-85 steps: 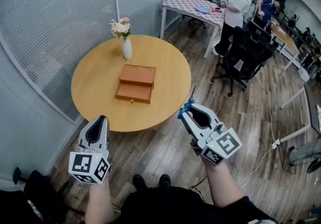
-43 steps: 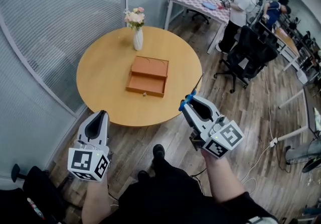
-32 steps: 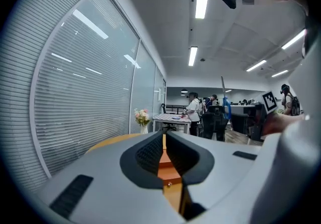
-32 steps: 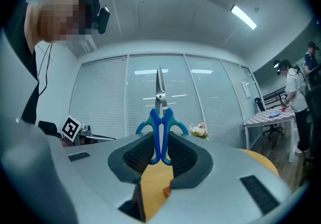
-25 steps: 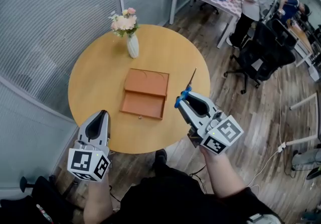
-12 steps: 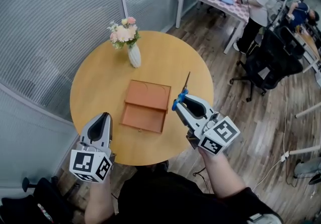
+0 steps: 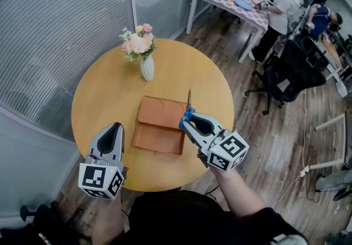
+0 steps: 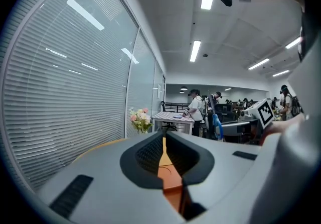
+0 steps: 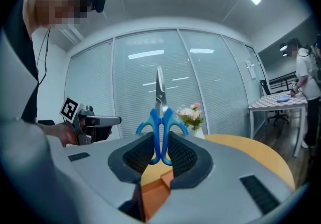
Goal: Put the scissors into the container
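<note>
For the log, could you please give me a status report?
Right gripper shut on blue-handled metal scissors. Left gripper shut, empty. Orange-brown wooden box unobstructed.

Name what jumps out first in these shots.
The blue-handled scissors stand out, clamped in the right gripper with the blades pointing away, above the middle of the round table. Just left of them lies a flat orange box, and a vase of pink flowers stands toward the table's far left side.
</note>
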`<state>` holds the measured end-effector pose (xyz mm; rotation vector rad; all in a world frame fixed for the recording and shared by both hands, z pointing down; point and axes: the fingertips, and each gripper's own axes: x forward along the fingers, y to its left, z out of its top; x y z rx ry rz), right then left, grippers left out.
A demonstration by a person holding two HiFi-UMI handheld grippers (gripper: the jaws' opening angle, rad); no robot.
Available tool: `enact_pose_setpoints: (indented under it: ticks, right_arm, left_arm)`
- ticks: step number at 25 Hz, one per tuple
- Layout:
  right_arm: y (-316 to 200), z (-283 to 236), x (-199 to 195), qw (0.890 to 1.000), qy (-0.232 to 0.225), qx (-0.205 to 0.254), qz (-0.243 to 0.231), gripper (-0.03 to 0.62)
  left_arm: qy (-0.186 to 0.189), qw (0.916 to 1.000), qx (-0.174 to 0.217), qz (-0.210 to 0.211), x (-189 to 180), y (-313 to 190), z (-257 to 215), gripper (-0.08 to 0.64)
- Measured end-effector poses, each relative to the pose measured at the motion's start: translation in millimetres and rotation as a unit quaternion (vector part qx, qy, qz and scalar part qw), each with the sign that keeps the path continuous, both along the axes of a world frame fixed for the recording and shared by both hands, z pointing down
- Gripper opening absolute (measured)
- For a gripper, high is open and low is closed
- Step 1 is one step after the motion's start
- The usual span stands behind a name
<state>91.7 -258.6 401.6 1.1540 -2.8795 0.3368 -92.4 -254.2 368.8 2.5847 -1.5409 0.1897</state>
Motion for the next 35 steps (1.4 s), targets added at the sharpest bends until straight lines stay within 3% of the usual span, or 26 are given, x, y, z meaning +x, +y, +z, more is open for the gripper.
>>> enact_pose_setpoints:
  ticks: [7,14,23,28,35]
  right_arm:
    - [-14,45,-46,0.997,0.055,-0.049,-0.022,0.097]
    - [-17,99,-64,0.990,0.093,-0.101,-0.036,0.097]
    - [-13,184,-77,0.969,0.176,-0.159,-0.067,0.097]
    - [-4,231,-79,0.942,0.259,-0.185,-0.104,0.097]
    - [11,288,-76,0.875,0.392,-0.232,-0.163,0.097]
  left_arm:
    - [0.019,0.9992,-0.034,0.012,-23,-28,37,0.028]
    - [0.030,0.9969,-0.068,0.024,-23,-37,72,0.026]
    - [0.032,0.9950,-0.090,0.031,-26,-29,98,0.026]
    - [0.031,0.9944,-0.096,0.033,-29,-26,104,0.026]
    - [0.033,0.9943,-0.096,0.031,-31,-20,105,0.026]
